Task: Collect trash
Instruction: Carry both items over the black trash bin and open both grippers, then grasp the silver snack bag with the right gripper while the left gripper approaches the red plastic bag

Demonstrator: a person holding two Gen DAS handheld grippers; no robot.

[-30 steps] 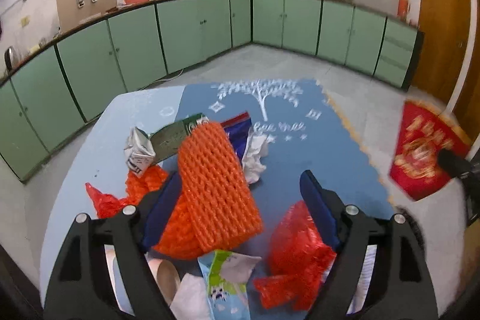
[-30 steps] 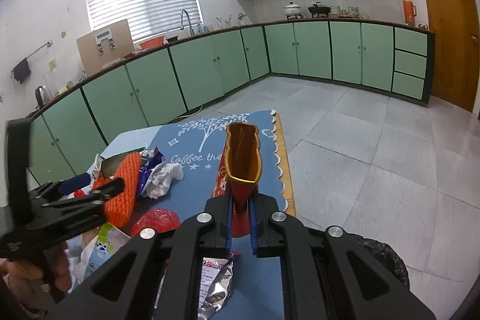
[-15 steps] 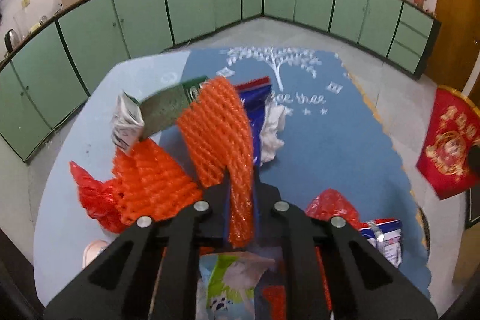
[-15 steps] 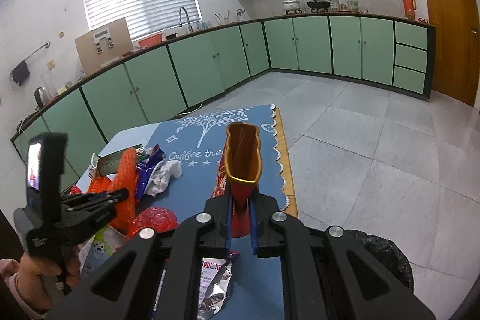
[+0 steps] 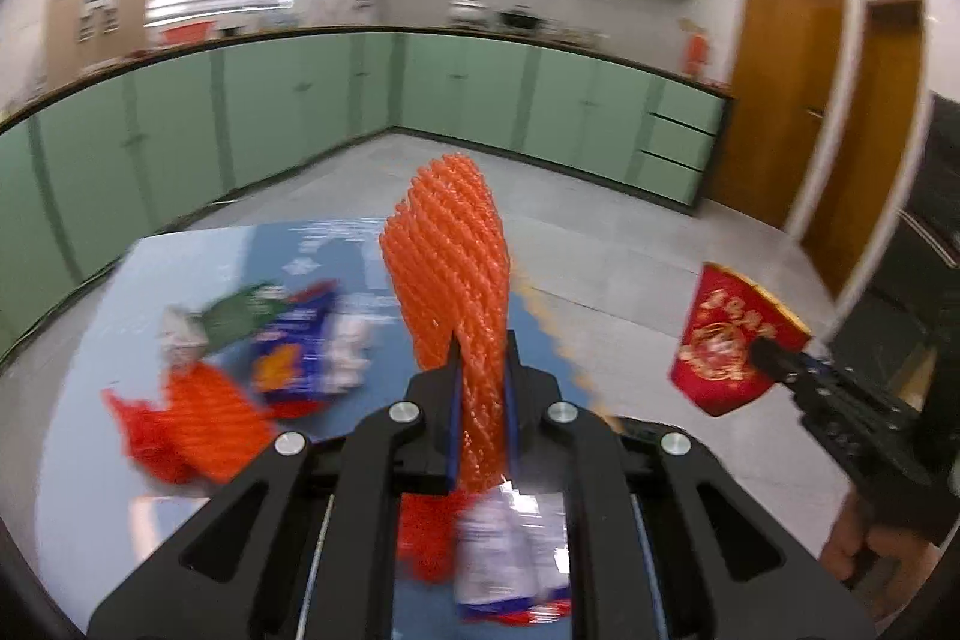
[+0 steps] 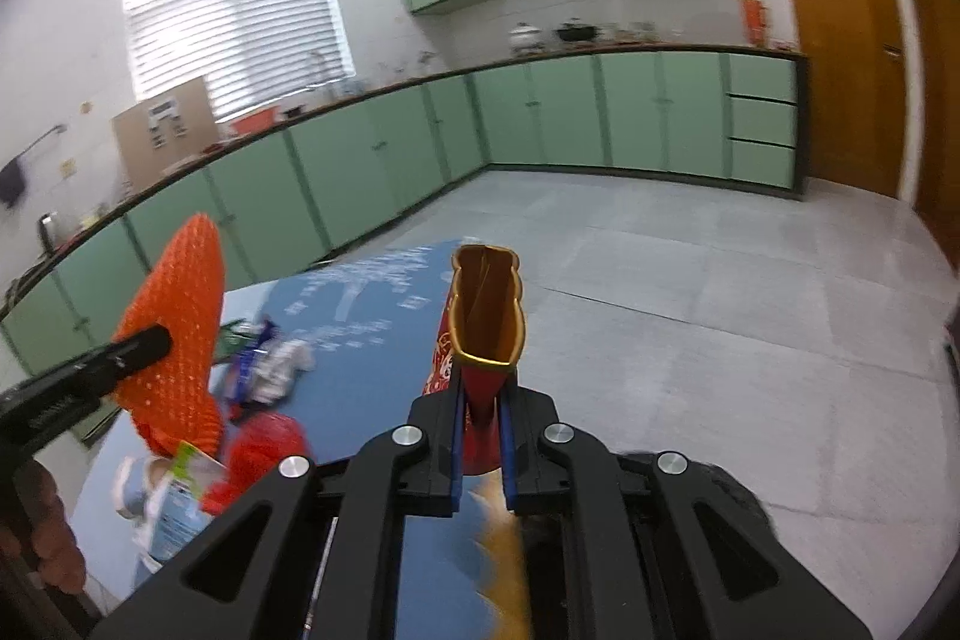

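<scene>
Green-cabinet kitchen, blue counter (image 5: 150,268) strewn with wrappers. Left tool (image 5: 480,388) clamped on orange foam net (image 5: 447,256), long axis upright, lifted off counter. Right tool (image 6: 483,430) clamped on red-gold bag (image 6: 486,316), mouth up, lying to net's right; black bin bag (image 6: 738,508) nearer right tool.

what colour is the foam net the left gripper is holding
Orange, with a mesh pattern. The foam net shows best in the left wrist view, clamped in the left gripper.

Foam net (image 5: 447,274) in left tongs (image 5: 478,418), above table (image 5: 90,340), wrappers (image 5: 294,340) left
</scene>
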